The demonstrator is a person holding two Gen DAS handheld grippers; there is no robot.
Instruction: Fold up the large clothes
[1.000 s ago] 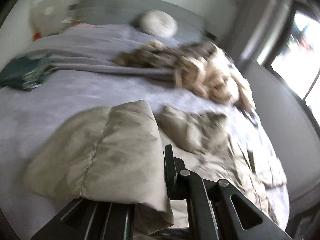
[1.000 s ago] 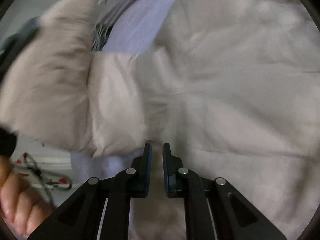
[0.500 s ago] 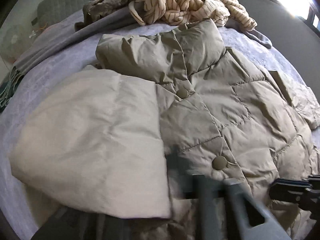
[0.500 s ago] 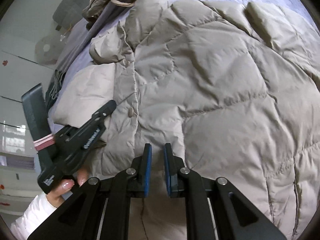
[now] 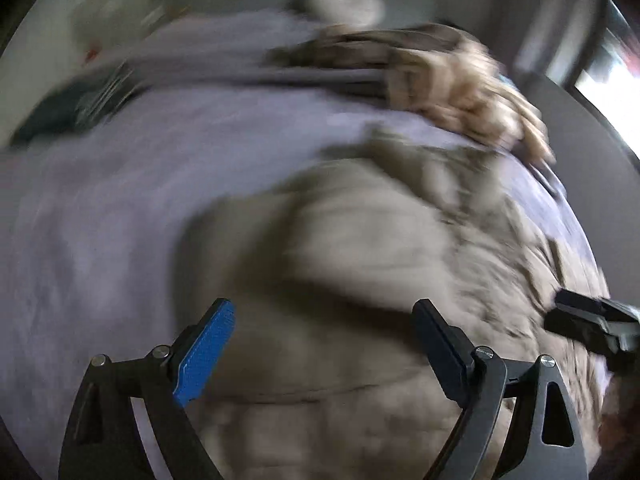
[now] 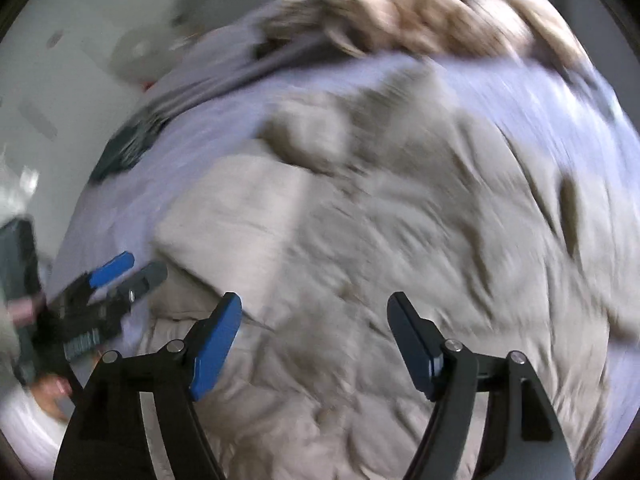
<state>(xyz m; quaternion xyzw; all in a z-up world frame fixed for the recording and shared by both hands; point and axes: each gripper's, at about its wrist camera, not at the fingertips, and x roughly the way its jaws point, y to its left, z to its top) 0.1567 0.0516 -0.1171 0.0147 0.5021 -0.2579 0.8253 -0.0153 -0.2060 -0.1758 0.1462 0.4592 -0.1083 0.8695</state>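
A beige quilted puffer jacket [image 5: 360, 240] lies spread on a lilac bed sheet [image 5: 120, 200], with one sleeve folded across its front [image 6: 240, 208]. My left gripper [image 5: 324, 320] is open and empty above the jacket's near edge. It also shows at the left of the right wrist view [image 6: 128, 276]. My right gripper [image 6: 316, 316] is open and empty over the jacket's body; its tip shows at the right edge of the left wrist view [image 5: 592, 324]. Both views are blurred by motion.
A heap of striped cream and brown clothes [image 5: 460, 84] lies at the far side of the bed. A dark teal garment [image 5: 68, 108] lies at the far left. A round pale cushion [image 5: 340, 0] rests by the grey headboard. A window [image 5: 608, 92] is at the right.
Both grippers have opened. The left one let go of the folded sleeve, which now lies on the jacket. Both cameras have pulled back and are swinging, so the views are blurred.
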